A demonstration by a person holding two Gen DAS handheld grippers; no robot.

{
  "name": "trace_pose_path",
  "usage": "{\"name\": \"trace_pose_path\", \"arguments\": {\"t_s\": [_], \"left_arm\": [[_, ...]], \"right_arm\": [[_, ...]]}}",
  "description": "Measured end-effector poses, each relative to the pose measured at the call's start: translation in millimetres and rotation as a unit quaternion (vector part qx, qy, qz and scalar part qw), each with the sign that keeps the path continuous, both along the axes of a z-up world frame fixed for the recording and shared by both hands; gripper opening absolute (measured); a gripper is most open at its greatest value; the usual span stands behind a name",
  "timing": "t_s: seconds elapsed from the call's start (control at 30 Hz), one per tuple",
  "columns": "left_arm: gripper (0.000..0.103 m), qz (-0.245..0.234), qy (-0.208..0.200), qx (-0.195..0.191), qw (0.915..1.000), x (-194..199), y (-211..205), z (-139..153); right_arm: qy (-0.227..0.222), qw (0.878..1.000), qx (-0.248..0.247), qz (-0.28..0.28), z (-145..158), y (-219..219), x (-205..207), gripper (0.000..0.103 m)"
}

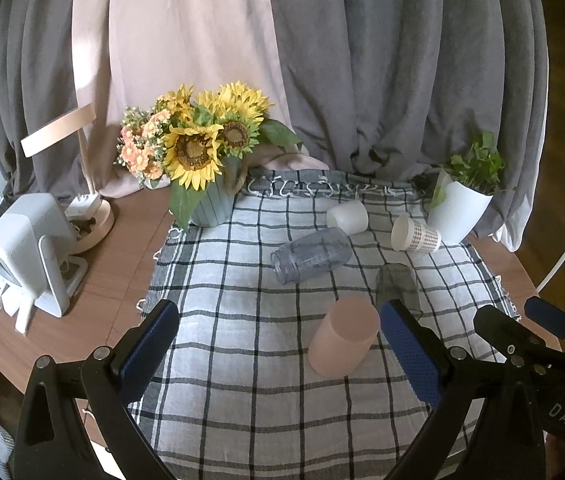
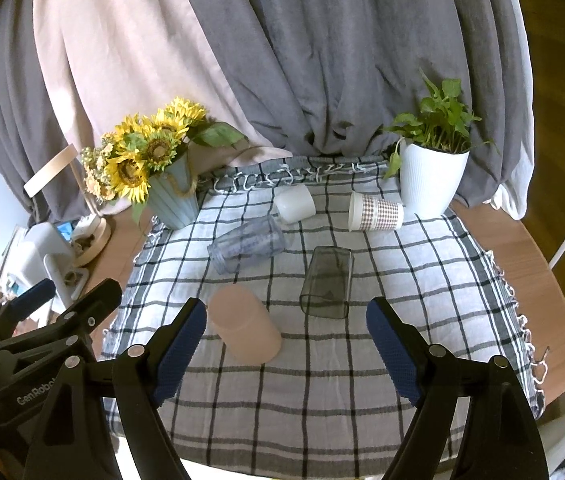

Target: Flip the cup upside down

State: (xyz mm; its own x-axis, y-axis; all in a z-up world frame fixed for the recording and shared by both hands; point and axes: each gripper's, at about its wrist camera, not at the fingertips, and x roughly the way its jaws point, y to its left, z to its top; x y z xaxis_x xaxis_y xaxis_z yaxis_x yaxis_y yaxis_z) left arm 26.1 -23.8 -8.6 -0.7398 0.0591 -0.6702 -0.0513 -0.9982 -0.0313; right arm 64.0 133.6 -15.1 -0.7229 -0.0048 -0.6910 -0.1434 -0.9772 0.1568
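Here I hold both grippers, left (image 1: pixel 278 344) and right (image 2: pixel 286 344), jaws wide and empty; pink cup (image 2: pixel 244 330) and dark cup (image 2: pixel 327 282) already stand mouth-down, three others lie sideways.

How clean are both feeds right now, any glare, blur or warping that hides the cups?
Left wrist: sharp overall, strong fisheye bending at the edges, soft daylight; the dark clear cup is partly hidden behind the left tool. Right wrist: same bending, no glare; pink cup and dark clear cup show clearly beyond the right tool.
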Motion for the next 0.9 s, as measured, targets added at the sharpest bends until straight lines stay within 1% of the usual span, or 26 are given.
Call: {"name": "trace_pose_path", "arguments": {"t_s": [0.9], "left_arm": [[0.103, -0.001, -0.002, 0.003, 1.0000, -0.7, 0.0, -1.6]], "right_arm": [[-0.002, 1.000, 0.001, 0.001, 0.0, -1.0, 0.7, 0.082]]}}
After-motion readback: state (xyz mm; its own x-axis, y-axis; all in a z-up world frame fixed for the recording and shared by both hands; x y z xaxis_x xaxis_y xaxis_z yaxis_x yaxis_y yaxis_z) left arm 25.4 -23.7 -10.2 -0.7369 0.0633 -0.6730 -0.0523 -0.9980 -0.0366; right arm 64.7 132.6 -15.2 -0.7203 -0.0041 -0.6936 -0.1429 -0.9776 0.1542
